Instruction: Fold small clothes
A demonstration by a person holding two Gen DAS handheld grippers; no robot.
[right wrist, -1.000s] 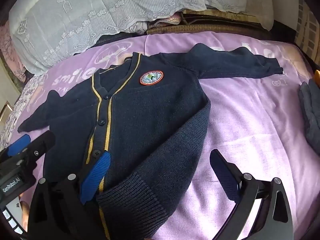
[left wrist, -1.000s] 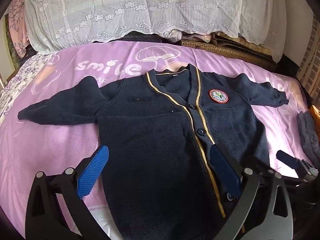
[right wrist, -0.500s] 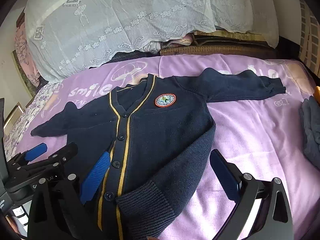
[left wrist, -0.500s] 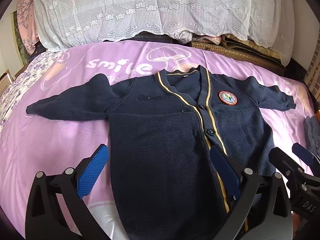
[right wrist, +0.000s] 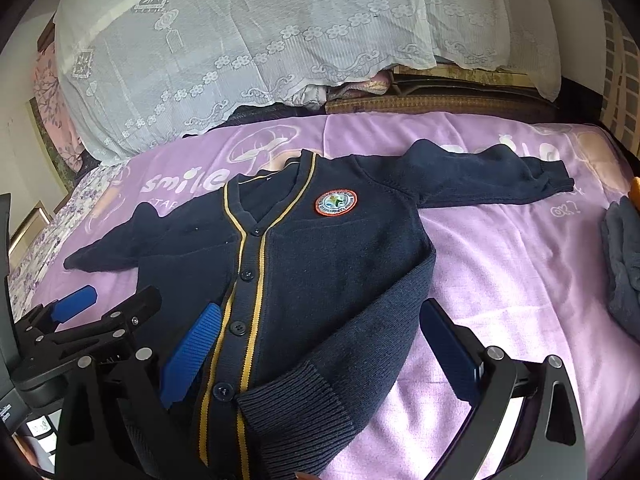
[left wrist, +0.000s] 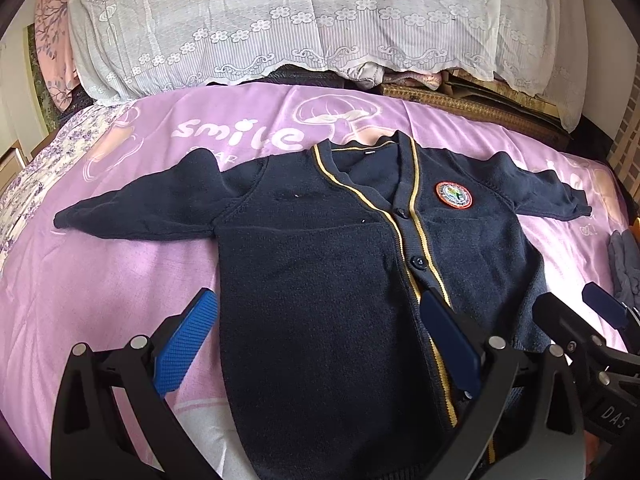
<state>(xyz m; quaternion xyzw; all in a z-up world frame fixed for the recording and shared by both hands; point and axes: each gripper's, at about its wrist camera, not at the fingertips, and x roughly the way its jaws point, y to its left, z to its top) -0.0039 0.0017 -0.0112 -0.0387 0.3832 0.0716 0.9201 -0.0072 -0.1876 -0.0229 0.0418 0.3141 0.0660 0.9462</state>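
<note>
A small navy cardigan (left wrist: 320,280) with yellow trim, buttons and a round badge (left wrist: 453,195) lies flat, front up, on a purple bedsheet (left wrist: 100,280), both sleeves spread out sideways. It also shows in the right wrist view (right wrist: 320,272). My left gripper (left wrist: 316,340) is open and empty, above the cardigan's lower left part. My right gripper (right wrist: 320,344) is open and empty, above the cardigan's lower right hem. Each gripper shows at the edge of the other's view.
A white lace-covered pile of bedding (left wrist: 300,20) lines the far side of the bed. A grey folded garment (right wrist: 624,264) lies at the right edge of the bed. A woven mat (left wrist: 460,104) lies behind the sheet.
Both grippers have pulled back and risen a little from the cardigan, so more of it and the bedding shows. The cardigan has not moved. Both grippers stay open.
</note>
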